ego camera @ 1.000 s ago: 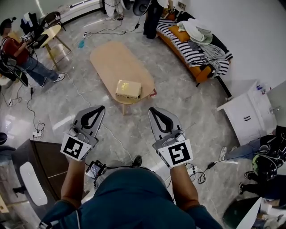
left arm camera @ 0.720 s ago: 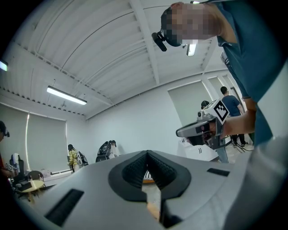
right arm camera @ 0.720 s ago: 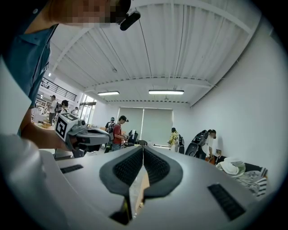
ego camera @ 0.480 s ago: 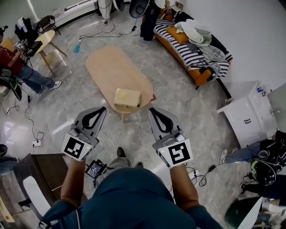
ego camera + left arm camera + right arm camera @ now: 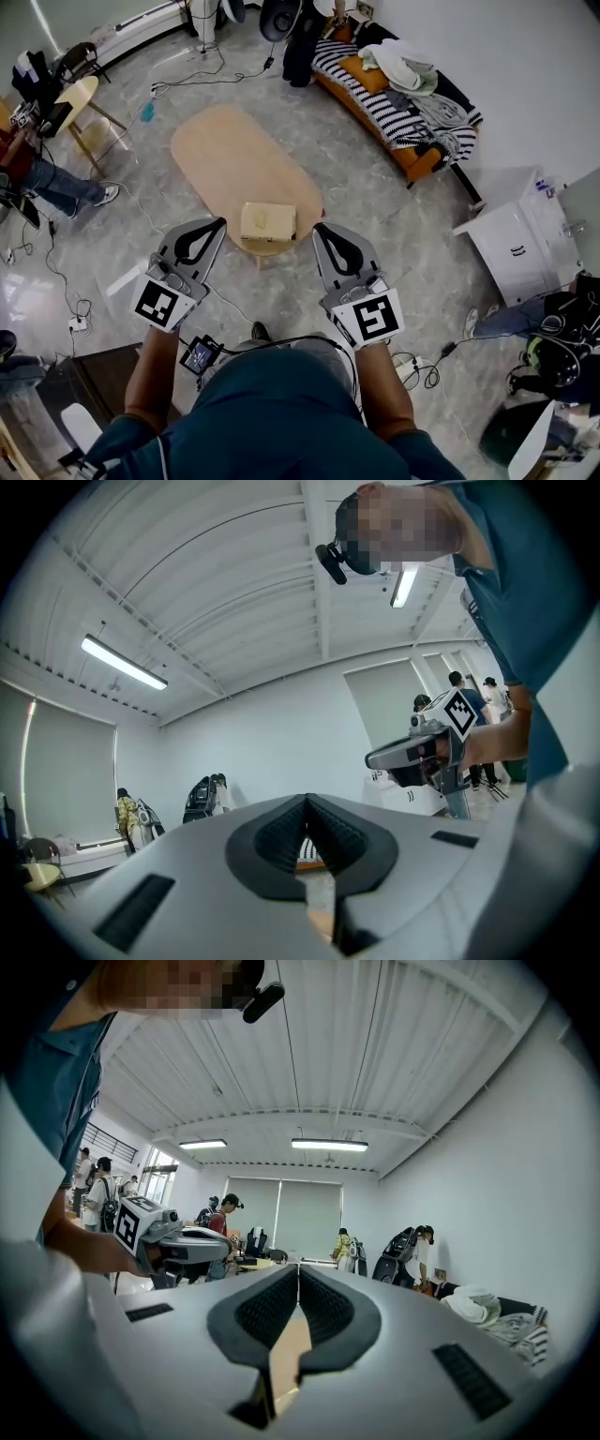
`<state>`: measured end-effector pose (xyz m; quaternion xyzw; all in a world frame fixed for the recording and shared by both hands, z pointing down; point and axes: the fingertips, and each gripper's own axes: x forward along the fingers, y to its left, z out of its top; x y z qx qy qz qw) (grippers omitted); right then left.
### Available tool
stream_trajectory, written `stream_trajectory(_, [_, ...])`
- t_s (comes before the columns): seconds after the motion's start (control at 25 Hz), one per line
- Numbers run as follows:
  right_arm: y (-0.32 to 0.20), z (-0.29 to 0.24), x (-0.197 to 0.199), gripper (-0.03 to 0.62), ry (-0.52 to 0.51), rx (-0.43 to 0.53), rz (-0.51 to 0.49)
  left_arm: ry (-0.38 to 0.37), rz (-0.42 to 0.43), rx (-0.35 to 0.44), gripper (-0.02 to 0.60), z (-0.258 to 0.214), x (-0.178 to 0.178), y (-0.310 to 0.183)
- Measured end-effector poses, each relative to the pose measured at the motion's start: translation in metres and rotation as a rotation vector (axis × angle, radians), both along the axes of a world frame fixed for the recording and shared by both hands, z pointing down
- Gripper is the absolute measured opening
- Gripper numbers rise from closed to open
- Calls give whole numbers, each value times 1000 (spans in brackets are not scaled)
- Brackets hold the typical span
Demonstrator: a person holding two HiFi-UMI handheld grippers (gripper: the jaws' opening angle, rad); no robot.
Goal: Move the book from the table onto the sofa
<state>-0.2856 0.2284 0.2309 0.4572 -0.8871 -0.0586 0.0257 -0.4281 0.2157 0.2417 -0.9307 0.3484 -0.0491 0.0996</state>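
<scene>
The floor (image 5: 403,234) looked like polished marbled stone, glossy with glare. The table (image 5: 220,155) at twelve o'clock was pale, matt, smooth wood, and the book (image 5: 267,222) at its six o'clock end had a dull, yellowish, paper-like cover. The sofa (image 5: 398,112) at one o'clock wore striped cloth over orange upholstery, and the left gripper (image 5: 217,223) and right gripper (image 5: 319,228) were matt grey plastic with finely ribbed black pads (image 5: 267,1309).

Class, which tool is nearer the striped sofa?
Right. The right tool sits below-left of the sofa; the left tool is farther left, beyond the book.
</scene>
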Motion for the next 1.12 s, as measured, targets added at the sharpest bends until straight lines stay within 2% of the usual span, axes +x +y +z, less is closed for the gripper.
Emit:
stream_trajectory(0.2, [-31, 6, 7, 15, 1, -25, 24, 7, 22, -18, 5, 6, 8, -30])
stream_trajectory(0.4, [-73, 15, 25, 15, -11, -52, 15, -16, 9, -47, 5, 18, 24, -73])
stream_trajectory(0.72, [-151, 42, 52, 15, -35, -130, -51, -41, -59, -90, 5, 41, 53, -143])
stream_trajectory(0.88, [-184, 67, 55, 15, -25, -153, -88, -46, -95, -119, 5, 66, 59, -168])
stream_trajectory(1.12, [-219, 108, 49, 15, -27, -223, -107, -51, -126, -204, 5, 105, 53, -199])
